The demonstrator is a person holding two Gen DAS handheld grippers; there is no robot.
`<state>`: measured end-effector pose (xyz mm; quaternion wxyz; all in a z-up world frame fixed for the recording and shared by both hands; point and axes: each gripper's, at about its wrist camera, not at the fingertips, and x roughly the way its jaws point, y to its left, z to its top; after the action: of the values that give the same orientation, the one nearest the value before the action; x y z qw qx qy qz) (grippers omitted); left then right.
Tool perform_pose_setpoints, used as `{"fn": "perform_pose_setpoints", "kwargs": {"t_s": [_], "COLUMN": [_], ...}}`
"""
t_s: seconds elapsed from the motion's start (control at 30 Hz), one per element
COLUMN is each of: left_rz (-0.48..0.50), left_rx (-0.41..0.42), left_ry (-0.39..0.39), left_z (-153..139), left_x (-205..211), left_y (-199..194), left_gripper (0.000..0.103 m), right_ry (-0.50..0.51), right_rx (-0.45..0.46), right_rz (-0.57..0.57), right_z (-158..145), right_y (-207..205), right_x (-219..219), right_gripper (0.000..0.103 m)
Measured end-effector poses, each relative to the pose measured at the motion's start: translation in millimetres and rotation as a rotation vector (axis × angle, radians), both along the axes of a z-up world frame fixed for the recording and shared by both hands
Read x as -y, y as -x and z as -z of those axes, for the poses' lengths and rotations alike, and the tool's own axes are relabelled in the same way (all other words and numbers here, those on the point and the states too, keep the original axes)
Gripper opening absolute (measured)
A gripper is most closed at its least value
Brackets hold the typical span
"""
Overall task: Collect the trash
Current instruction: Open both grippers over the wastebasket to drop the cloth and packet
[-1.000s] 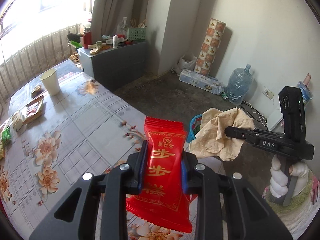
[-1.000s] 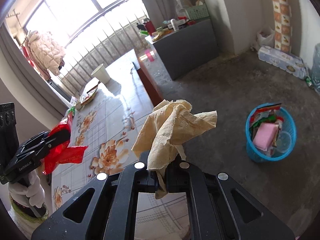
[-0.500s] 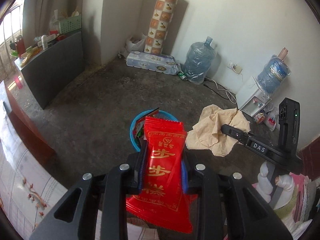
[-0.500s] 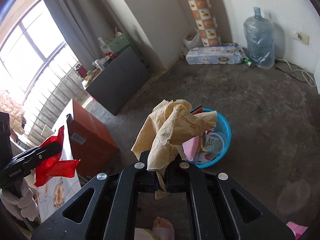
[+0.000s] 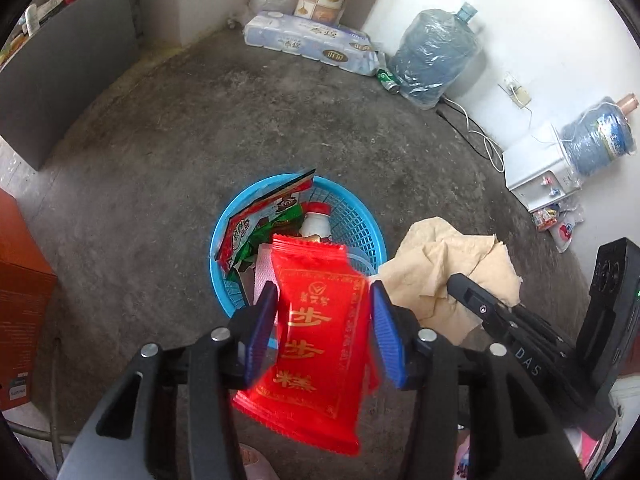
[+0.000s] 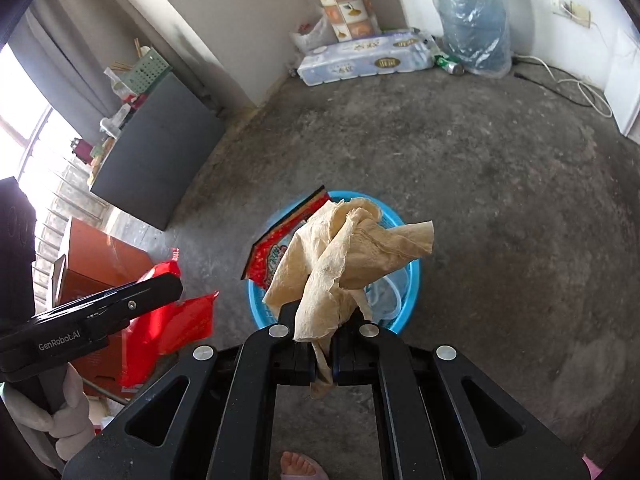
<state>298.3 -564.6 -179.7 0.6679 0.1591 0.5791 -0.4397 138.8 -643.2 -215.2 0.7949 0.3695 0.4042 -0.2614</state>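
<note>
My left gripper (image 5: 322, 320) stands over the blue trash basket (image 5: 362, 228) with its jaws spread; the red snack wrapper (image 5: 316, 344) hangs between the blue pads, with a gap on each side. My right gripper (image 6: 324, 354) is shut on a crumpled tan paper towel (image 6: 344, 256) and holds it above the same basket (image 6: 410, 284). The basket holds a red-green snack bag (image 5: 260, 228), a small white bottle (image 5: 316, 220) and other wrappers. The towel (image 5: 448, 272) and right gripper show at the right of the left wrist view; the wrapper (image 6: 180, 320) and left gripper show at the left of the right wrist view.
The basket stands on a bare concrete floor. An orange cardboard box (image 6: 96, 260) and a grey cabinet (image 6: 156, 152) are to the left. Water jugs (image 5: 436, 56), a toilet-paper pack (image 5: 312, 42), a white dispenser (image 5: 540, 172) and cables line the far wall.
Both grippers swung from the flowered table to above the basket and came down closer to it. The left jaws have spread off the red wrapper. The right stays shut on the towel.
</note>
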Motion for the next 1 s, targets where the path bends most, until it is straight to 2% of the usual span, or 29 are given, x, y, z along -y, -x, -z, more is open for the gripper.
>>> {"fn": "perform_pose_setpoints", "kwargs": {"t_s": [0.03, 0.2, 0.3, 0.4, 0.43, 0.47, 0.53, 0.63, 0.8, 1.0], "left_rz": [-0.011, -0.063, -0.063, -0.058, -0.056, -0.054, -0.049, -0.044, -0.043, -0.082], "left_rx": [-0.017, -0.047, -0.021, 0.009, 0.018, 0.022, 0.045, 0.098, 0.226, 0.318], "left_ry": [0.006, 0.037, 0.053, 0.081, 0.093, 0.107, 0.124, 0.159, 0.207, 0.281], "left_z": [6, 13, 2, -20, -29, -38, -58, -91, -142, -187], "left_x": [3, 3, -7, -24, -32, -40, -59, -96, -166, -248], "left_y": [-4, -18, -21, -23, -23, -24, -23, -20, -3, 33], "left_gripper": [0.053, 0.055, 0.055, 0.055, 0.055, 0.055, 0.058, 0.062, 0.066, 0.066], "right_ry": [-0.011, -0.061, -0.081, -0.106, -0.122, -0.132, -0.111, -0.120, -0.095, -0.045], "right_rx": [-0.003, 0.014, 0.018, 0.015, 0.007, -0.001, -0.052, -0.066, -0.019, 0.053], "right_rz": [0.000, -0.020, -0.037, -0.057, -0.065, -0.067, -0.061, -0.054, -0.031, -0.056], "right_z": [6, 24, 32, 44, 50, 57, 64, 70, 52, 14], "right_y": [-4, -21, -37, -58, -66, -71, -78, -75, -52, -27], "right_x": [4, 16, 19, 22, 25, 27, 26, 27, 21, 8], "right_gripper": [0.004, 0.005, 0.006, 0.012, 0.021, 0.037, 0.052, 0.053, 0.057, 0.059]}}
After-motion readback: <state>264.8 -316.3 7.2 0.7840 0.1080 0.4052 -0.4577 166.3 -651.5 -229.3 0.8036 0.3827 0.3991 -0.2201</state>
